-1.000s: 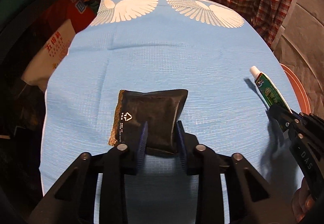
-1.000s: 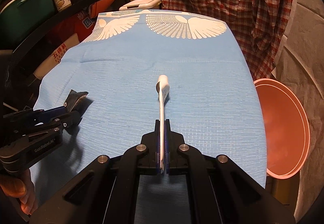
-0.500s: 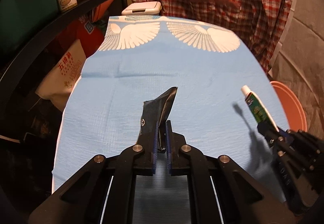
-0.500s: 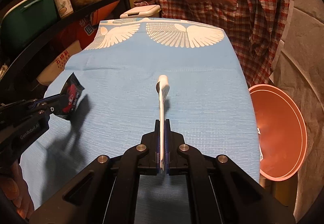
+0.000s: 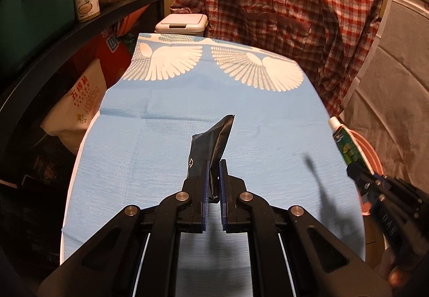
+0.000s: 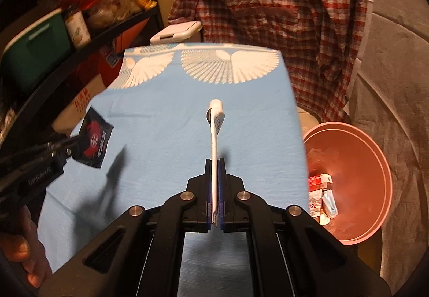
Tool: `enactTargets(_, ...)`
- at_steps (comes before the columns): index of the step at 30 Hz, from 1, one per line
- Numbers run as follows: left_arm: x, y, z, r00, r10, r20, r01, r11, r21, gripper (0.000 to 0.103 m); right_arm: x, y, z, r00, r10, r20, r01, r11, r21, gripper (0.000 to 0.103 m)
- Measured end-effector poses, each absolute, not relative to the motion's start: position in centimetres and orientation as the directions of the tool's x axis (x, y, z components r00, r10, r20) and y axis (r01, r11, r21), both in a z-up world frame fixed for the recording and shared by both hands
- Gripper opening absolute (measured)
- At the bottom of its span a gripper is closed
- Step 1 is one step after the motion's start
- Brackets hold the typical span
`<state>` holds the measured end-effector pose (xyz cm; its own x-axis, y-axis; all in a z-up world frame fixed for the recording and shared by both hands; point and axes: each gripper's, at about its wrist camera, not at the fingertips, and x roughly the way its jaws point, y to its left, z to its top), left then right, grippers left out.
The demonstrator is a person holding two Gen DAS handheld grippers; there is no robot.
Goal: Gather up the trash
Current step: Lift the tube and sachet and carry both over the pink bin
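My left gripper (image 5: 213, 166) is shut on a black foil snack packet (image 5: 213, 140), which hangs clear of the blue tablecloth (image 5: 161, 152). From the right wrist view the same packet (image 6: 94, 141) shows its red print, held by the left gripper (image 6: 70, 149) at the left. My right gripper (image 6: 215, 162) is shut on the flat end of a white toothpaste tube (image 6: 215, 133), cap pointing away, lifted off the cloth. The left wrist view catches that tube (image 5: 346, 142) and the right gripper (image 5: 354, 169) at the right edge. A pink bin (image 6: 375, 152) beside the table holds several pieces of trash.
A plaid shirt (image 5: 281, 15) hangs behind the table's far end, next to a white lidded bin (image 5: 181, 22). Dark shelves (image 5: 67, 28) with a green box, a jar and bags run along the left. A grey padded surface (image 6: 396, 69) lies to the right.
The left jaws closed on the black packet and lifted it off the cloth. The right gripper rose with the tube, and the pink bin's inside came into view.
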<state>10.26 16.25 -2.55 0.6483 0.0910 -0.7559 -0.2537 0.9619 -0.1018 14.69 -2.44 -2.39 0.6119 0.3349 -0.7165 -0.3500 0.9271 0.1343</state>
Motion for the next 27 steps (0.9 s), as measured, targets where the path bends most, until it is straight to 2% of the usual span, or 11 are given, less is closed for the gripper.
enactTargets(17,12.0,11.0,0.9,0.705,-0.014,-0.709,-0.162,0.97,-0.18,0.007,16.9,-8.9,3.4,0.697,0.317,-0.642,-0.348,0.934,0.084,0.004)
enactTargets(22,12.5,10.0,1.1,0.707,-0.032,-0.706,-0.146,0.971,-0.191,0.007,17.4,-11.0,2.4,0.72,0.3,-0.626,-0.308,0.946,0.1,0.004)
enactTargets(27,13.2,9.6,0.6,0.699,-0.035,-0.714,-0.144,0.972,-0.188,0.007,17.9,-12.5,0.5,0.703,0.294,-0.648,-0.266,0.953,0.143,0.004)
